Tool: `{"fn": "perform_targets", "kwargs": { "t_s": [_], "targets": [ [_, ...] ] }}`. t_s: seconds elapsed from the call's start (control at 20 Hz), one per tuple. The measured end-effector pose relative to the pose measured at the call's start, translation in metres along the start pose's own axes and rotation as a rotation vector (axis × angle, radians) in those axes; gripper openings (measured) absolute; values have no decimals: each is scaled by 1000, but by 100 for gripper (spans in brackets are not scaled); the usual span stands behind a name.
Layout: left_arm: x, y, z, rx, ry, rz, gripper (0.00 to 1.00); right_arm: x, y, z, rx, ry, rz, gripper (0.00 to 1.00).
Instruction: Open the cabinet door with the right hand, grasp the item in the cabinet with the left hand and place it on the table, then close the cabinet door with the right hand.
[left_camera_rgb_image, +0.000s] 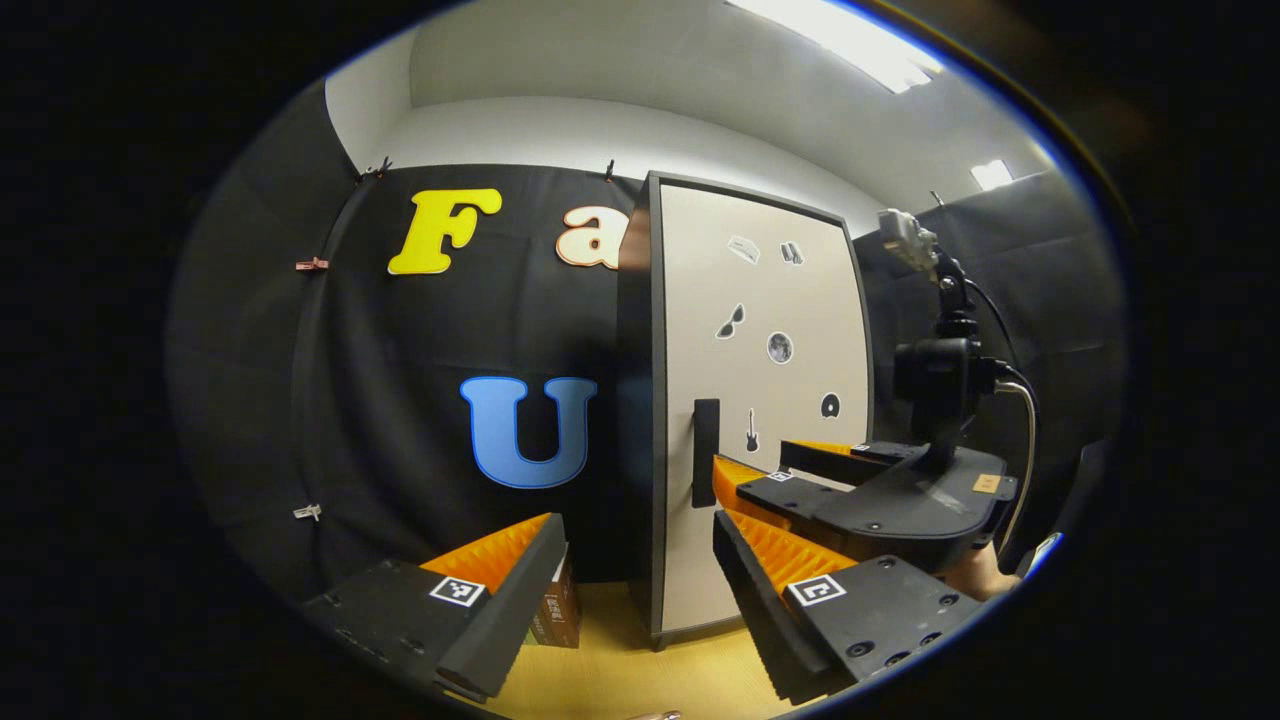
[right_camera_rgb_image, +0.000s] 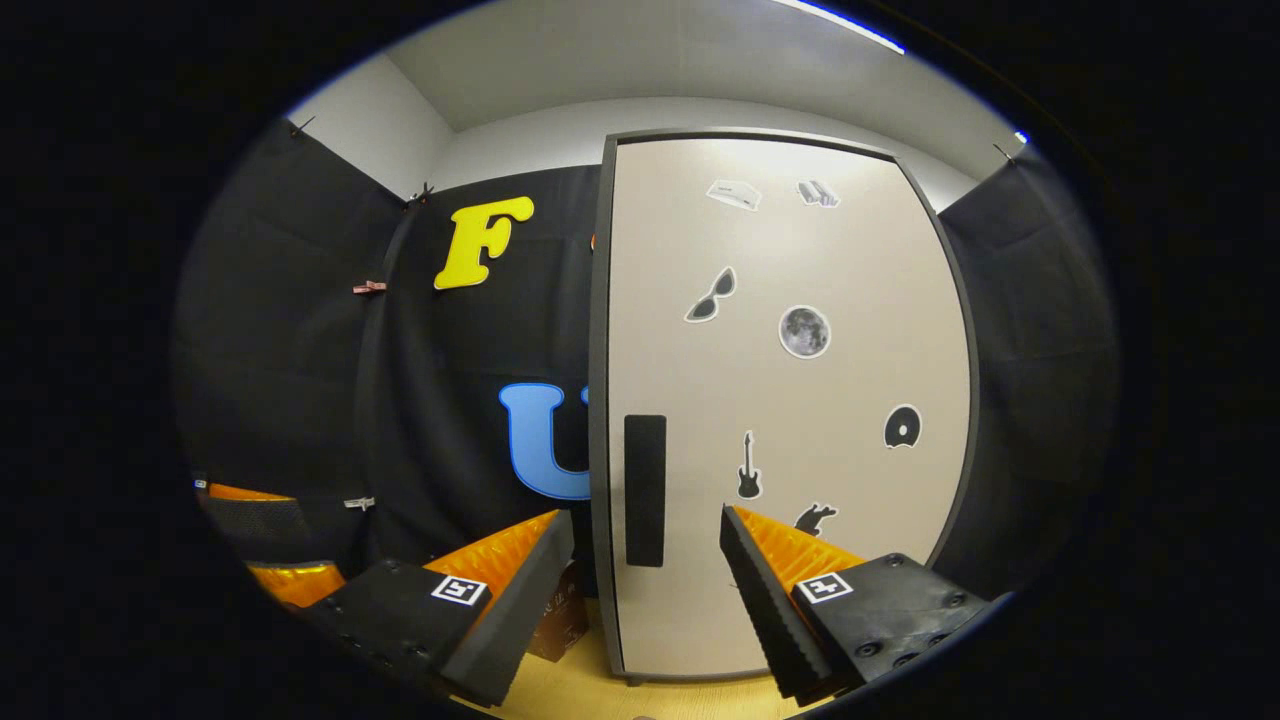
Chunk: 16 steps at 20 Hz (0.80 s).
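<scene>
Black cloth walls (left_camera_rgb_image: 400, 400), white ceiling (left_camera_rgb_image: 620, 70) with lit panels (left_camera_rgb_image: 850, 40), yellow tabletop (left_camera_rgb_image: 640, 670).

Cabinet door (right_camera_rgb_image: 780, 400) sits flush, hiding whatever's inside. A brown box (left_camera_rgb_image: 558, 610) peeks out behind the left claw's finger (left_camera_rgb_image: 500, 610), mostly covered. Door stickers (right_camera_rgb_image: 805, 331) too small to read.

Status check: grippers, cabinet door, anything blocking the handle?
Right gripper open, lined up on the handle. Left gripper open, empty. Cabinet door shut. Nothing blocking the handle.
</scene>
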<state>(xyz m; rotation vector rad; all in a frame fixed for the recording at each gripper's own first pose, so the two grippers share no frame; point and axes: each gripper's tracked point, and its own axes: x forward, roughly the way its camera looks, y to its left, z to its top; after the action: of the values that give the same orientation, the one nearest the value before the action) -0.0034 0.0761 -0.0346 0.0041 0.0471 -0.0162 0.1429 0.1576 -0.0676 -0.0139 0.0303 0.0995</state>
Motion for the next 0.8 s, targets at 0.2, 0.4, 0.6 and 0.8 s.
{"fn": "perform_targets", "kwargs": {
  "t_s": [0.2, 0.4, 0.6, 0.8],
  "targets": [
    [-1, 6, -3, -40, -3, -9, 94, 24, 7, -13, -25, 16, -9, 95],
    [-4, 21, -13, -35, 15, 14, 94, 45, 3, -22, -8, 19, -49, 93],
    [-5, 29, -22, -65, 40, 34, 94, 69, -2, -24, -34, 5, -76, 86],
    [-8, 38, -31, -75, 58, 56, 94, 81, -12, -38, -31, 33, -125, 78]
  ]
}}
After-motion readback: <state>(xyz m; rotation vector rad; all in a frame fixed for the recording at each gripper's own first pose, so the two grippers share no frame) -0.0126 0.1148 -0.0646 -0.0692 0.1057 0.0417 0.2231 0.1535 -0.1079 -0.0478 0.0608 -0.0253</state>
